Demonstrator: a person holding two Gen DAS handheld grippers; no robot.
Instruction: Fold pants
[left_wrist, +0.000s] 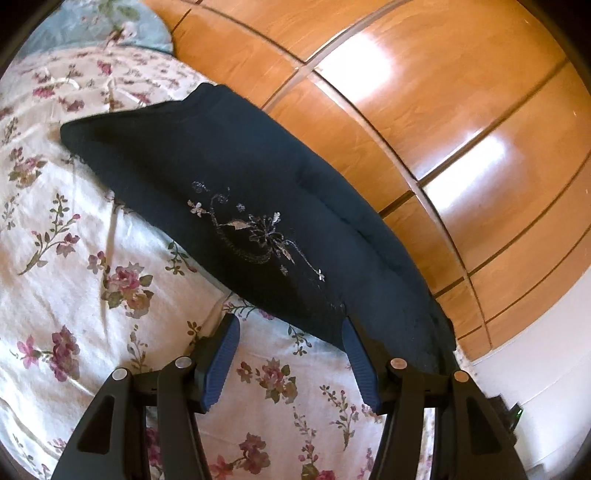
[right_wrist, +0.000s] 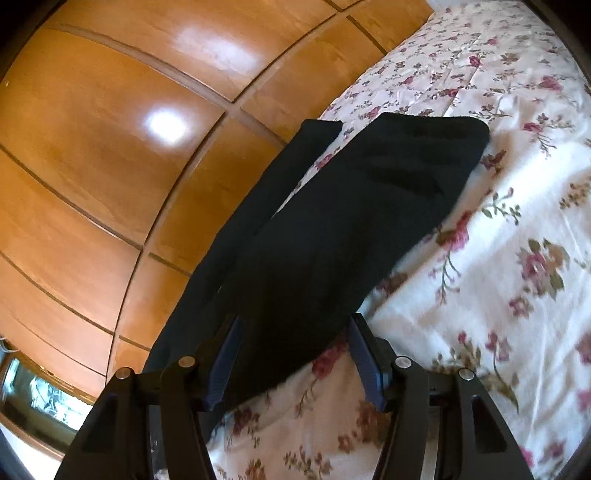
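At the bottom of the left wrist view the left gripper (left_wrist: 290, 326) is held with jaws apart over the floral bedsheet (left_wrist: 74, 295), its right pad at the hem of the dark pants (left_wrist: 229, 192). In the right wrist view the right gripper (right_wrist: 293, 325) is seen with jaws apart and dark cloth between them, not visibly pinched. The pants stretch toward upper centre beside the wooden wardrobe (right_wrist: 110, 147). A first grasp seems in hand; next, both jaws must be closed on cloth edges.

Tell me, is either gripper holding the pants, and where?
Nothing is held. The fingers of the right gripper stand apart around the near edge of the pants; the left gripper is open beside them.
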